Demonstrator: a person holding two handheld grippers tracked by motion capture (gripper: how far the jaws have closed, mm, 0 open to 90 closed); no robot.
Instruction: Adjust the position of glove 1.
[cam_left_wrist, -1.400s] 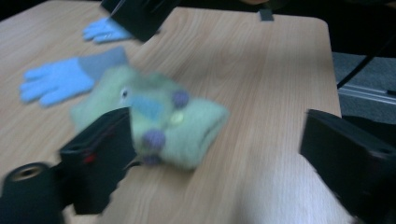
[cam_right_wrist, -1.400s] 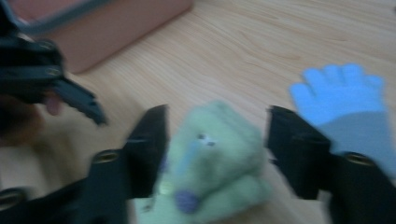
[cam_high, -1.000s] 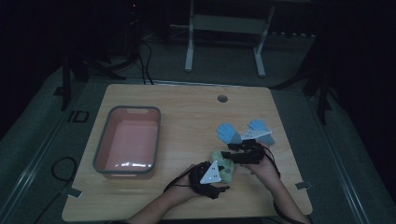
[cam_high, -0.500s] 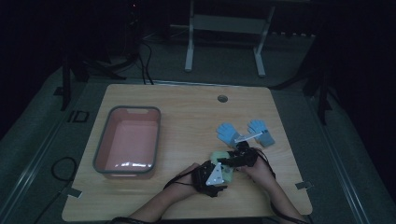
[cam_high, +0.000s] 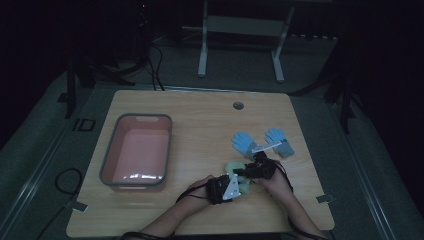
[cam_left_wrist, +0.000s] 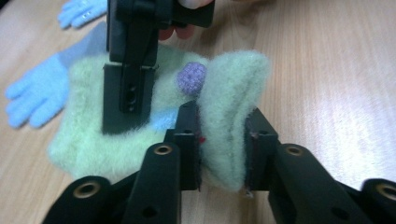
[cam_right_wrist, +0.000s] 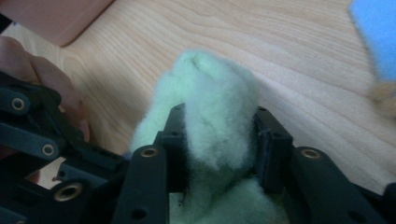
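Observation:
A pale green fuzzy cloth item (cam_high: 231, 165) with a purple pompom (cam_left_wrist: 191, 78) lies near the table's front edge. My left gripper (cam_high: 241, 186) is shut on a raised fold of it (cam_left_wrist: 233, 93), the jaws pressed against both sides in the left gripper view. My right gripper (cam_high: 243, 173) comes in from the right and is shut on another bunch of the same green fabric (cam_right_wrist: 215, 107). In the left gripper view the right gripper (cam_left_wrist: 128, 93) rests on the cloth's far part. The left gripper's linkage (cam_right_wrist: 42, 149) and a hand are at the lower left of the right gripper view.
Two light blue gloves (cam_high: 245, 142) (cam_high: 280, 141) lie just beyond the grippers; one glove (cam_left_wrist: 37, 93) is close to the green cloth. A pink bin (cam_high: 145, 117) with a grey rim stands on the table's left half. A small round hole (cam_high: 238, 105) marks the far edge.
Both hands have drawn slightly closer together and toward the front edge, with the green cloth still between them. The gloves and bin have not moved.

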